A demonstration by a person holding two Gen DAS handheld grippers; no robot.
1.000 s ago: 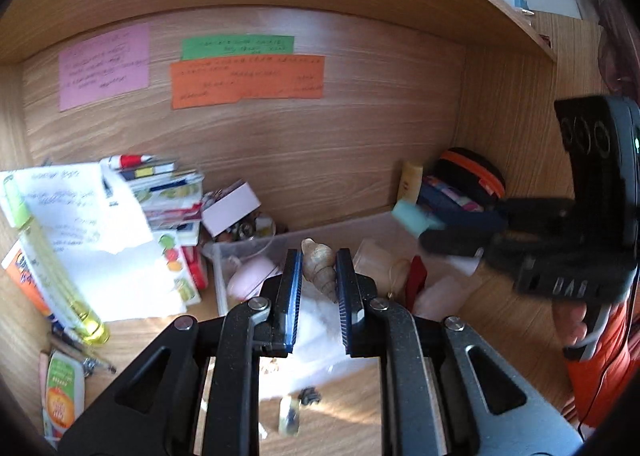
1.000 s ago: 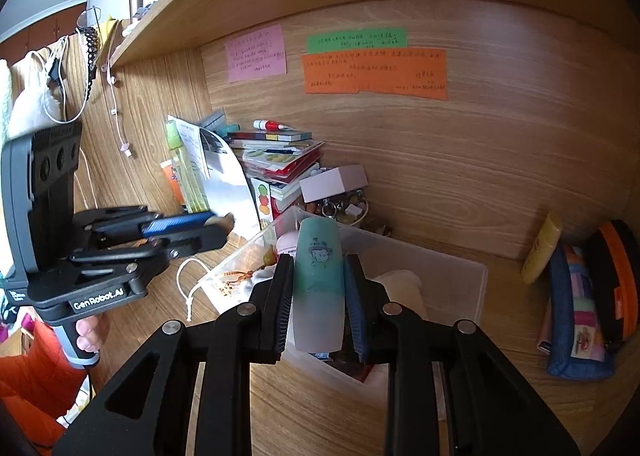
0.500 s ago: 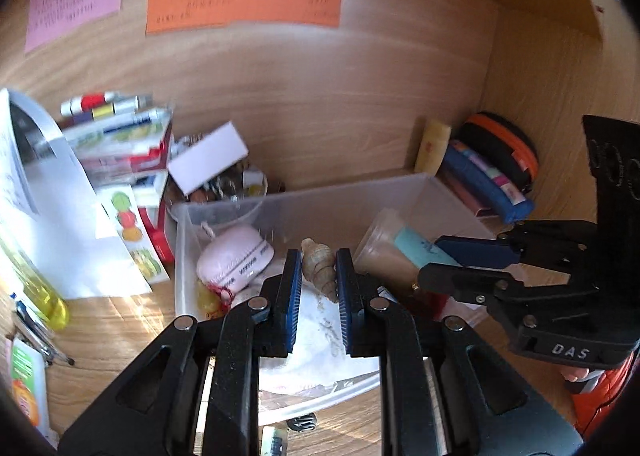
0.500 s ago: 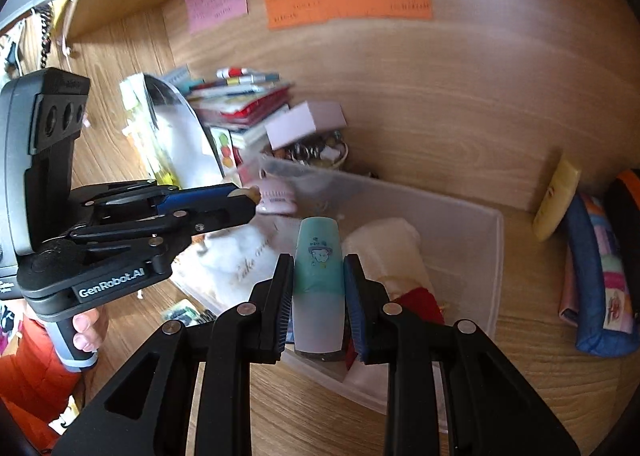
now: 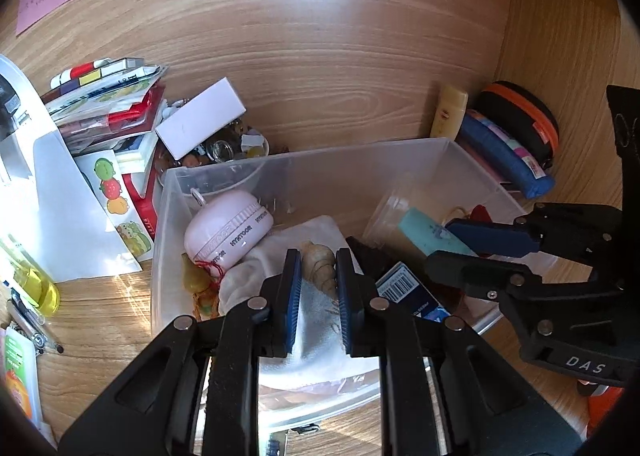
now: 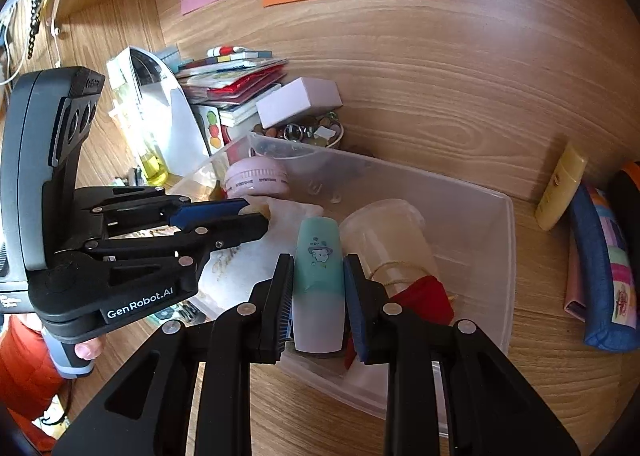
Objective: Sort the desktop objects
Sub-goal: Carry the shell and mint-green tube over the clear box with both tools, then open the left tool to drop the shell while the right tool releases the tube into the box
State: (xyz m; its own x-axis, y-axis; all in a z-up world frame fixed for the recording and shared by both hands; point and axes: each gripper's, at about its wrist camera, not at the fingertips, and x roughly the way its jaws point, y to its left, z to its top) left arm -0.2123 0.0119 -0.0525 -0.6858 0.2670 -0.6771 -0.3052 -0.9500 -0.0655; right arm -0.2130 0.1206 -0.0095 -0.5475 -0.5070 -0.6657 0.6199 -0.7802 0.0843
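A clear plastic bin [image 5: 360,159] stands on the desk against the back wall; it also shows in the right wrist view [image 6: 500,256]. My left gripper [image 5: 318,276] is shut on a tan spiral seashell [image 5: 320,262] and holds it inside the bin above a white cloth [image 5: 316,320]. My right gripper [image 6: 319,284] is shut on a mint-green and white tube [image 6: 319,268] with a cartoon print, held over the bin's near side. From the left wrist view the right gripper [image 5: 472,246] holds the tube [image 5: 428,234] at the bin's right.
The bin holds a pink round gadget [image 5: 228,234], a clear plastic cup [image 6: 392,236], a red pouch [image 6: 424,296] and a barcoded box [image 5: 404,288]. A stack of books [image 5: 104,103], a white box [image 5: 200,117], a yellow tube [image 6: 560,187] and pencil cases [image 6: 604,268] surround it.
Both grippers have moved forward and down into the bin, each holding its object. The shell is now low over the white cloth and the tube is beside the plastic cup.
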